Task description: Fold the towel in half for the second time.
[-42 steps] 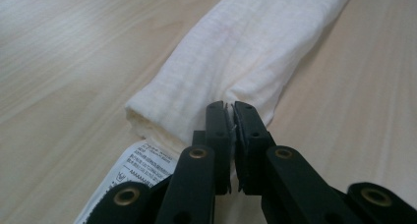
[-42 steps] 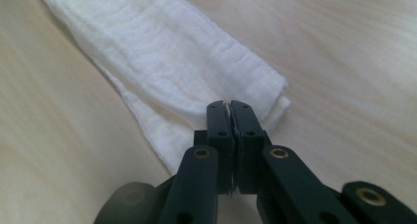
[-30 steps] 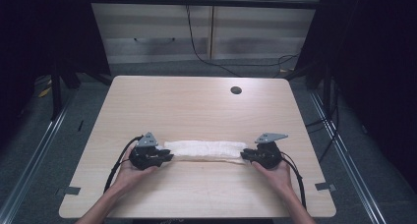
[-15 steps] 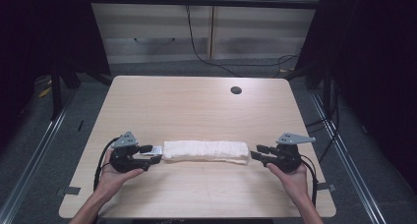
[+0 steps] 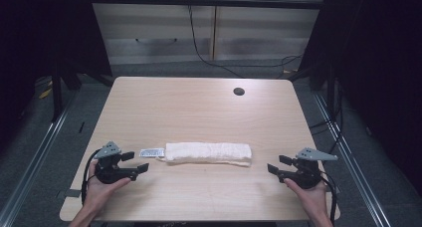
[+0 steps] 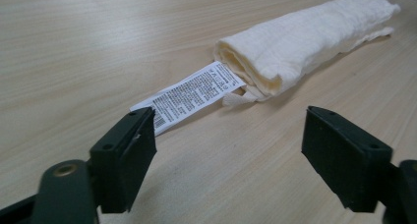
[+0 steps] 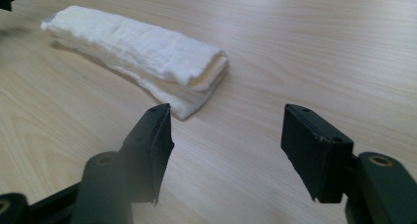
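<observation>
While both jaws gape, left gripper [image 5: 133, 163] and right gripper [image 5: 276, 164] flank the towel [image 5: 207, 153].

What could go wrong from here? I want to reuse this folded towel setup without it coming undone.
Both grippers, left and right, are open and clear of the folded towel, so nothing holds the folds; they might loosen. The care label sticks out flat toward the left gripper, and a jaw closing there could catch the label alone and drag the towel out of shape. At the right end the layers sit uneven, so a grip might take only some of them.
</observation>
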A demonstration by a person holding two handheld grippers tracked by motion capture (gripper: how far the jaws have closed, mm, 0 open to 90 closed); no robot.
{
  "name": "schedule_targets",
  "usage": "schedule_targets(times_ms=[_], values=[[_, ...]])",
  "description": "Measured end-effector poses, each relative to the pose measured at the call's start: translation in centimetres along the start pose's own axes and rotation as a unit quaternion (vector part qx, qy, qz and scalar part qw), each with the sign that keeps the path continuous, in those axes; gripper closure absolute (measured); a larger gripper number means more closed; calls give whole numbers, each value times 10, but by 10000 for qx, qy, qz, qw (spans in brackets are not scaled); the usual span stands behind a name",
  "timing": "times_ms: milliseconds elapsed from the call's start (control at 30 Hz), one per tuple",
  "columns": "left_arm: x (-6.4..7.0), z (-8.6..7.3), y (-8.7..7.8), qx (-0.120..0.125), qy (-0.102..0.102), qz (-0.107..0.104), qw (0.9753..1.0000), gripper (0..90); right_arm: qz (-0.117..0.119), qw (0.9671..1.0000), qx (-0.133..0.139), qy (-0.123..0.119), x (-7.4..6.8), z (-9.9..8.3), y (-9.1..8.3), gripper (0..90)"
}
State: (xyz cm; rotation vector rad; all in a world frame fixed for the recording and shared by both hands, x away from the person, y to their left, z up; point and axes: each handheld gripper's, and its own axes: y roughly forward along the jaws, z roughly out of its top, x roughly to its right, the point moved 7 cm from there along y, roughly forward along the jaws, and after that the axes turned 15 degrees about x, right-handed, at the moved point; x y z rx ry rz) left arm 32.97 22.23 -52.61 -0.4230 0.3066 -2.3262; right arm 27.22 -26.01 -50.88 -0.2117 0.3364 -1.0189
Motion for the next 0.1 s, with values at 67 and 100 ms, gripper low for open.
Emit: schedule_targets(times_ms=[67, 100], values=[[-2, -2, 0, -65, -3, 57, 10000, 160, -153, 9999, 15, 1, 5, -4, -3, 335], [-2, -3, 0, -100, 2, 80, 9999, 160, -172, 9999, -1, 11, 8, -6, -3, 324]])
